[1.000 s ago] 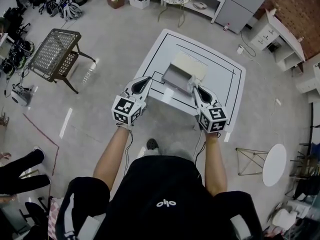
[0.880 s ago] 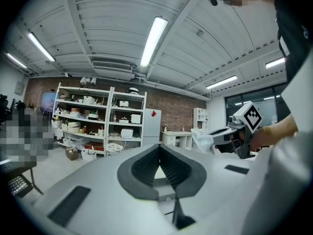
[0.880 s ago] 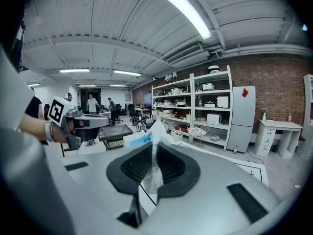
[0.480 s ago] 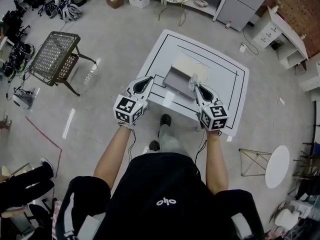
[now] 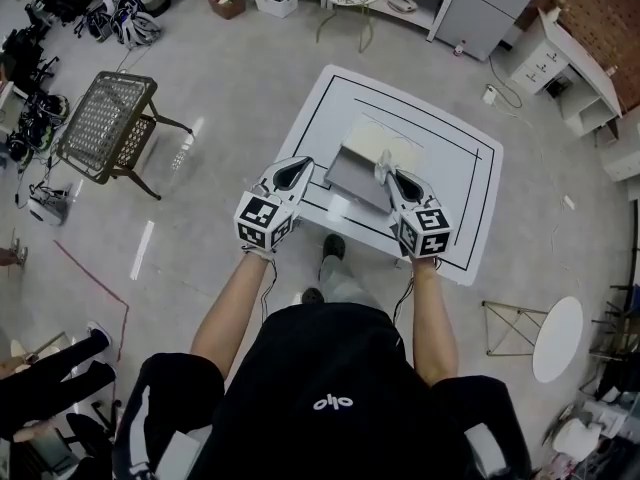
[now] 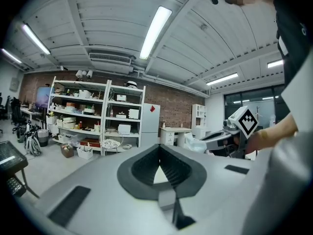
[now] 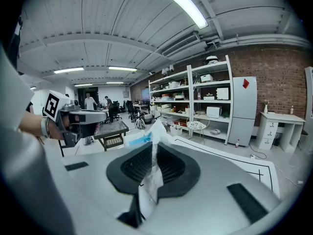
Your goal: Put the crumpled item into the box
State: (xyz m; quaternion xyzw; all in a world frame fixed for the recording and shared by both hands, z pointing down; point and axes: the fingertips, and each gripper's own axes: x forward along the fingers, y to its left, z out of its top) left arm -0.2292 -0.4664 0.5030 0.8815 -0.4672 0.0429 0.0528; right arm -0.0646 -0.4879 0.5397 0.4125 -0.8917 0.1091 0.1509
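An open box with a grey inside and a pale raised flap stands on the white table with black lines. My right gripper hovers at the box's right side, shut on a crumpled white item with a blue patch. The right gripper view shows that item pinched between the jaws and sticking up past their tips. My left gripper hangs at the box's left side, shut, with nothing between its jaws. In the left gripper view the right gripper shows across from it.
A wire-mesh table stands on the floor to the left. At the right are a round white stool and a wire stand. Shelves and a fridge line the far wall. A person's legs show at the lower left.
The person has stepped closer to the table, one foot coming forward. Both grippers have edged slightly toward the box, their jaws unchanged.
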